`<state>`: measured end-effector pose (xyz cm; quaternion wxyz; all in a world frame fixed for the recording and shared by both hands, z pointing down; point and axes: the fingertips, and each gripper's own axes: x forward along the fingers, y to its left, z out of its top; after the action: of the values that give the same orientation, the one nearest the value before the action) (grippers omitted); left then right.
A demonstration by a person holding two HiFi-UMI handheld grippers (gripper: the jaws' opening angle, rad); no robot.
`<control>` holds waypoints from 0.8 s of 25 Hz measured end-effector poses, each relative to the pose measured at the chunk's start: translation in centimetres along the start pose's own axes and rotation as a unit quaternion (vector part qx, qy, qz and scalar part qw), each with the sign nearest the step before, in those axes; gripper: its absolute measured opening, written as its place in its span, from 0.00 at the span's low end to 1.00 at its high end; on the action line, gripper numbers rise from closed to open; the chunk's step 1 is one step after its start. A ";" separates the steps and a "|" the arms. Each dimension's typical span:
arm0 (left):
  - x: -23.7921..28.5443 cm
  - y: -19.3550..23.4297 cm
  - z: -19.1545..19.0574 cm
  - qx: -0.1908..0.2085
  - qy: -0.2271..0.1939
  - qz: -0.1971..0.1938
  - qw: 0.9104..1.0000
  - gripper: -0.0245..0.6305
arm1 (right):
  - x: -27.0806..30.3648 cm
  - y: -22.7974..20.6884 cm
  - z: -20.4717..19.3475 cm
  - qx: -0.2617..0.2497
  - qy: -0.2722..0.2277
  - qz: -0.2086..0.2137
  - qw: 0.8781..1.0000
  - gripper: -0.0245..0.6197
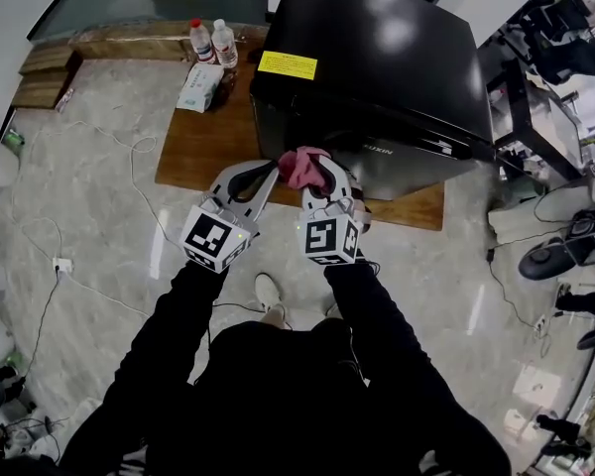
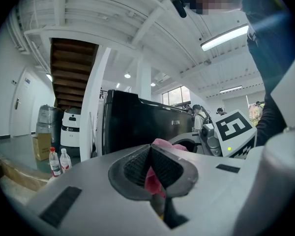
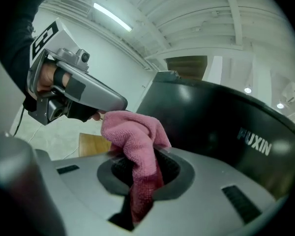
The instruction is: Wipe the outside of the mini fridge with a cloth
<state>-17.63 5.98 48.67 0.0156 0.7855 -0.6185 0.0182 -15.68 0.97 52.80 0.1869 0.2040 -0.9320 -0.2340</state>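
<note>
Left tongs (image 2: 152, 167), right tongs (image 3: 140, 175) pinch crumpled pink cloth (image 3: 132, 133).

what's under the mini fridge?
A wooden board lying on the floor. It shows past the mini fridge at the head view's left and along the near side. The part beneath the fridge is covered, so its feet can't be seen.

Wooden board (image 1: 203, 145) on floor (image 1: 89, 201); mini fridge (image 1: 377, 62), tissue pack (image 1: 200, 87) atop.

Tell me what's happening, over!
Left gripper, right gripper both shut on pink terry cloth. Glossy black mini fridge right ahead. Nothing blocking.
</note>
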 end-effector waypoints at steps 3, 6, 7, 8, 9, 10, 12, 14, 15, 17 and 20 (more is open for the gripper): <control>0.7 0.0 -2.5 -0.011 0.008 -0.007 1.000 0.05 | 0.7 1.2 -2.4 0.002 0.018 0.012 1.000 0.13; 1.2 0.1 -4.9 -0.026 0.018 -0.008 0.999 0.05 | 1.4 2.7 -4.8 0.007 0.038 0.027 0.999 0.13; 1.4 0.2 -5.7 -0.031 0.021 -0.007 0.999 0.05 | 1.7 3.1 -5.5 0.008 0.044 0.032 0.998 0.13; 1.6 0.3 -6.5 -0.035 0.025 -0.007 0.999 0.05 | 1.9 3.5 -6.3 0.009 0.050 0.036 0.998 0.13; 1.7 0.3 -7.4 -0.040 0.030 -0.007 0.999 0.05 | 2.2 3.9 -7.0 0.010 0.056 0.040 0.998 0.13; 1.9 0.4 -8.3 -0.047 0.036 -0.006 0.998 0.05 | 2.4 4.3 -7.8 0.012 0.061 0.045 0.997 0.13; 2.3 0.7 -10.0 -0.063 0.047 -0.004 0.997 0.05 | 2.8 5.1 -9.2 0.020 0.071 0.054 0.996 0.13; 2.7 0.7 -11.7 -0.068 0.060 -0.005 0.996 0.05 | 3.1 5.7 -10.4 0.031 0.076 0.062 0.995 0.13; 3.0 0.7 -12.6 -0.067 0.069 -0.006 0.995 0.05 | 3.3 6.1 -10.9 0.036 0.079 0.067 0.994 0.13; 3.3 0.8 -14.7 -0.073 0.086 -0.003 0.994 0.05 | 3.8 7.0 -12.3 0.041 0.089 0.077 0.992 0.13; 3.8 1.1 -18.0 -0.093 0.113 0.008 0.989 0.05 | 4.6 8.3 -14.7 0.044 0.110 0.094 0.988 0.13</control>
<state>-17.97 2.90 66.79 0.1586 0.7683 -0.6182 0.0492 -15.49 0.25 70.30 0.3005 0.1479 -0.9301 -0.1505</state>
